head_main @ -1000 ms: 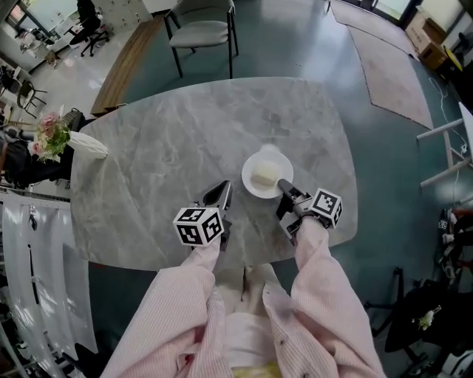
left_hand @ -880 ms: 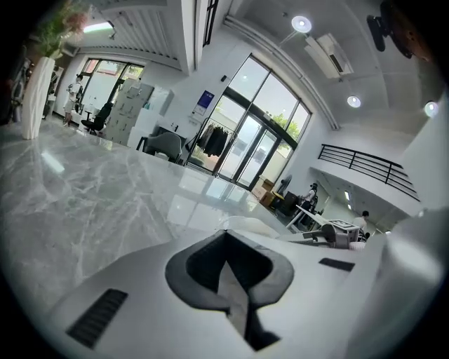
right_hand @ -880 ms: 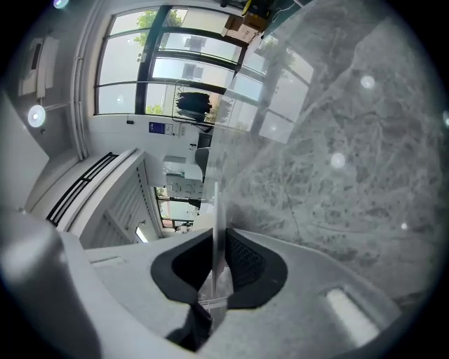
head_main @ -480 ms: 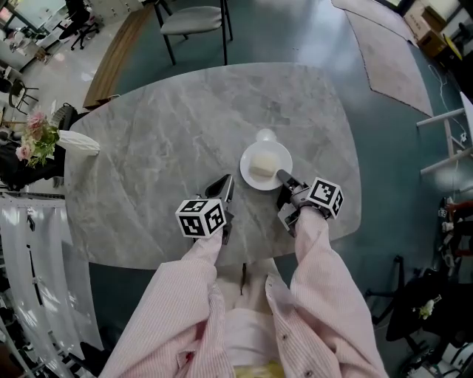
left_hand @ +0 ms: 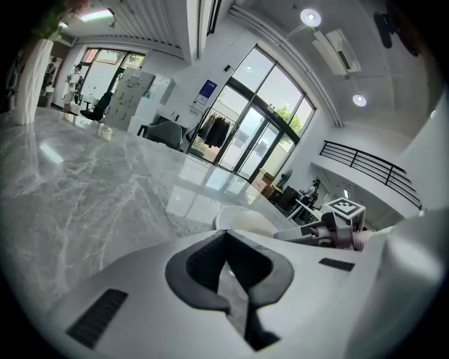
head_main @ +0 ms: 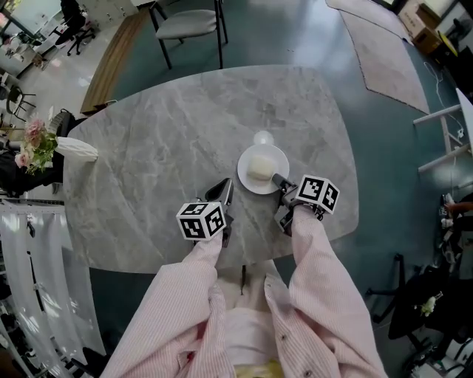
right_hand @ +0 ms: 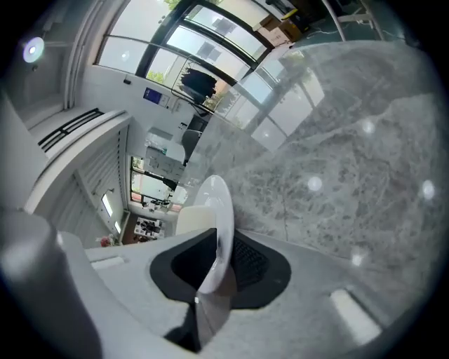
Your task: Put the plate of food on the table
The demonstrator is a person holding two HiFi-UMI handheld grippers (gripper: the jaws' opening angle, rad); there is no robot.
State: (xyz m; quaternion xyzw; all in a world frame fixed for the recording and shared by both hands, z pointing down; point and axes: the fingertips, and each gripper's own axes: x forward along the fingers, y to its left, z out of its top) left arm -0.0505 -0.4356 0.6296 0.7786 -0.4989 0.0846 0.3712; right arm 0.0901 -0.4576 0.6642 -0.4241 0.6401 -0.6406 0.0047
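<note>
A white plate [head_main: 247, 181] with a pale block of food [head_main: 260, 169] sits on the grey marble table [head_main: 162, 140], right of the middle. My right gripper [head_main: 276, 179] reaches its near right rim. In the right gripper view the plate's rim [right_hand: 220, 203] stands edge-on between the jaws of the right gripper [right_hand: 214, 275], the food [right_hand: 191, 219] behind it. The jaws are opening, with the rim still at the pads. My left gripper [head_main: 222, 189] rests shut and empty on the table left of the plate. The left gripper view shows the plate [left_hand: 242, 221] ahead of the shut left gripper [left_hand: 224, 270].
A small round white object [head_main: 263, 138] lies just beyond the plate. At the table's far left edge stands a white vase with pink flowers [head_main: 70, 148]. A grey chair [head_main: 188, 22] stands past the far edge. The near table edge runs just below both grippers.
The plate and my right gripper have drawn slightly back from the small white object, which now shows clear of the rim. The left gripper has stayed put.
</note>
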